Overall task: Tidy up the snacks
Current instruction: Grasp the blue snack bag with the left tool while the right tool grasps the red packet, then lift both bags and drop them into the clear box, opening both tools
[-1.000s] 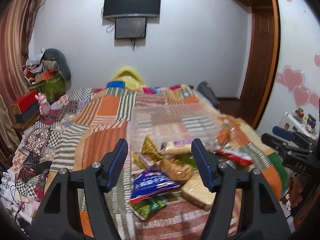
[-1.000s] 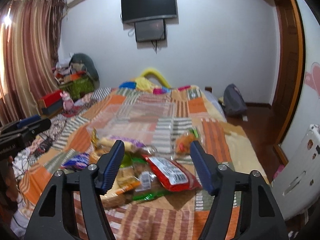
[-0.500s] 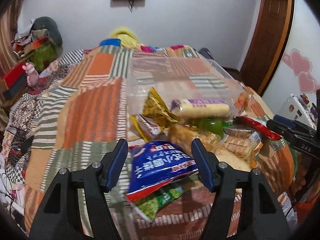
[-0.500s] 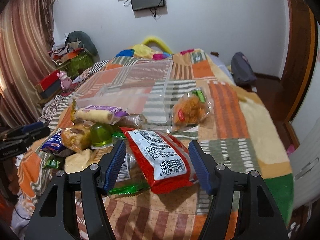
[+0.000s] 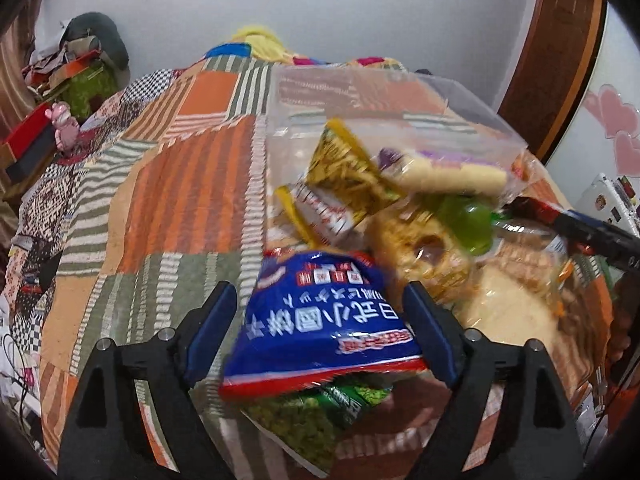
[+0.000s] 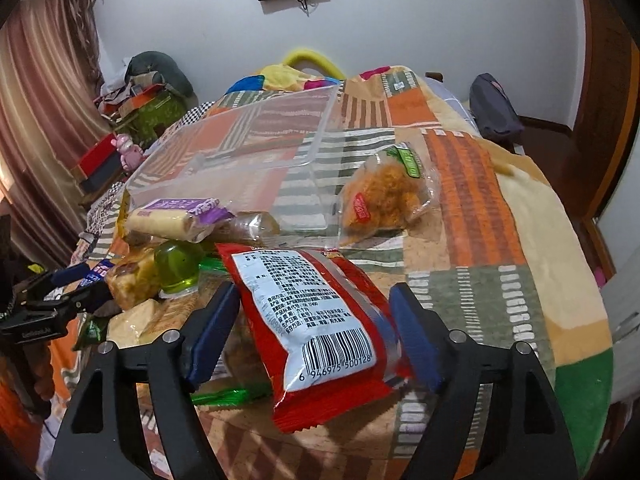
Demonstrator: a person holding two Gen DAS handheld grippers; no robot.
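A pile of snacks lies on a patchwork bed in front of a clear plastic bin [image 5: 360, 92] [image 6: 256, 148]. My left gripper [image 5: 320, 320] is open, its fingers on either side of a blue snack bag [image 5: 324, 320] that lies on a green packet [image 5: 320, 404]. My right gripper [image 6: 312, 320] is open, its fingers on either side of a red snack bag [image 6: 316, 312] with a barcode. Between them lie a gold packet [image 5: 344, 168], a purple-wrapped roll [image 6: 172, 220], a green jelly cup [image 6: 178, 264] and biscuit packs.
A clear bag of orange fried snack [image 6: 384, 196] lies right of the bin. The patchwork bedspread [image 5: 180, 184] stretches left and back. A cluttered side table with a red box [image 6: 100, 160] stands left. A dark bag [image 6: 494, 112] sits on the floor at right.
Both grippers have moved forward and down toward the pile. The blue bag now lies between the left fingers, the red bag between the right fingers. Both stay open.
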